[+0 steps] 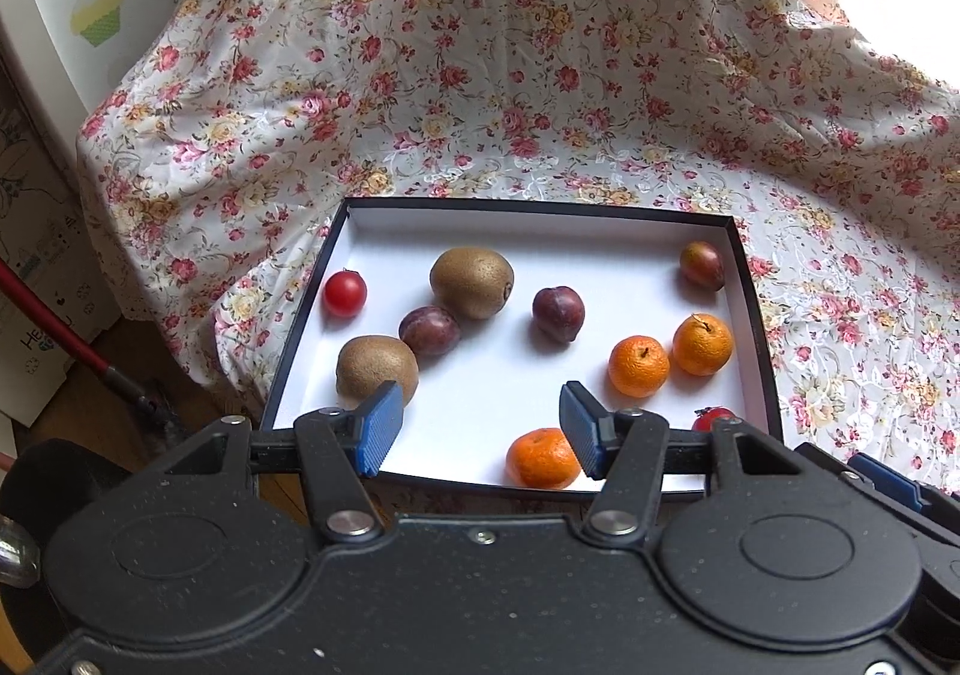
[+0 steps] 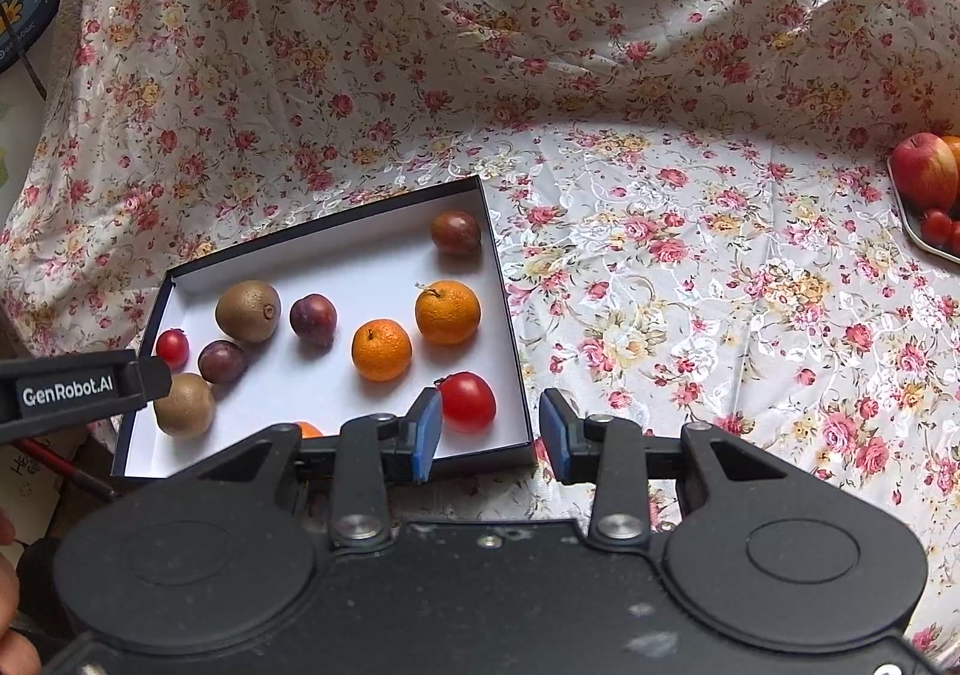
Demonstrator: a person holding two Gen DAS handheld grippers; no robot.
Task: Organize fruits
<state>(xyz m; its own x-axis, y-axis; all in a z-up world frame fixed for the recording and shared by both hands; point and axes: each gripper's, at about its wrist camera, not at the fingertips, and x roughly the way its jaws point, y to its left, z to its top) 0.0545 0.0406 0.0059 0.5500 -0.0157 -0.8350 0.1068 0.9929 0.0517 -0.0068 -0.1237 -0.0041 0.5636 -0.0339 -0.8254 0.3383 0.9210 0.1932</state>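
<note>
Left gripper (image 1: 477,429): fingers (image 1: 378,426) open and empty, poised over the near edge of the shallow box (image 1: 540,210), which sits on the floral-clothed table (image 1: 600,93). A mandarin (image 1: 542,458) lies just below and right of the gap, against the near wall beside the right finger; a kiwi (image 1: 375,369) sits immediately behind the left finger. Right gripper (image 2: 491,435): fingers (image 2: 427,432) parted, nothing held, over the box's near right corner; a red tomato (image 2: 468,401) lies just beyond the left finger, inside that corner. Remaining contents: second kiwi (image 1: 472,282), two plums (image 1: 429,330) (image 1: 558,313) mid-box, small tomato (image 1: 344,293) at the left wall, two more mandarins (image 1: 638,366) (image 1: 702,344) touching near the right wall, a dark fruit (image 1: 702,265) in the far right corner. Nothing blocks either gap. At the table's far right edge, a tray (image 2: 918,240) carries an apple (image 2: 924,171) and small tomatoes (image 2: 936,227).
</note>
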